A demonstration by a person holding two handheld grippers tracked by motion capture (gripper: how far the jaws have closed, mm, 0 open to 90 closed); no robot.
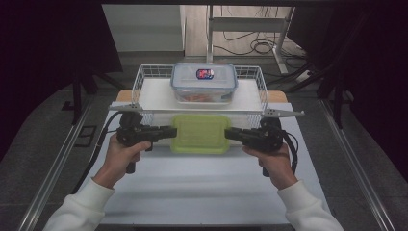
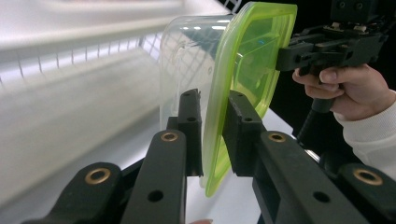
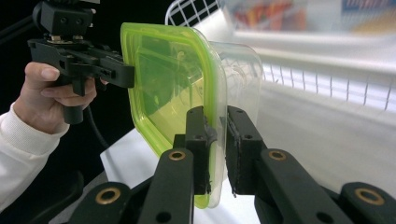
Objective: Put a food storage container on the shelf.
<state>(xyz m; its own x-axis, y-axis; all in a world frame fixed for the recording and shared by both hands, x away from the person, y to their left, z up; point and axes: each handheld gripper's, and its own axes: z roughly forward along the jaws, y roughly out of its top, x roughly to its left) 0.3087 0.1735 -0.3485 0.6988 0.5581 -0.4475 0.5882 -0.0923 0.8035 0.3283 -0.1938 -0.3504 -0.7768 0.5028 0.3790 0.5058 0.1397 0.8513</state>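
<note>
Green-lidded container (image 1: 200, 134), held level between both hands, left tongs (image 1: 169, 132) and right tongs (image 1: 230, 133) clamped on opposite rims

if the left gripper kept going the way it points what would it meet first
The left gripper is already clamped on the green lid of the clear box; pushing on along the lid, it would probably meet the right gripper at the opposite edge.
</note>
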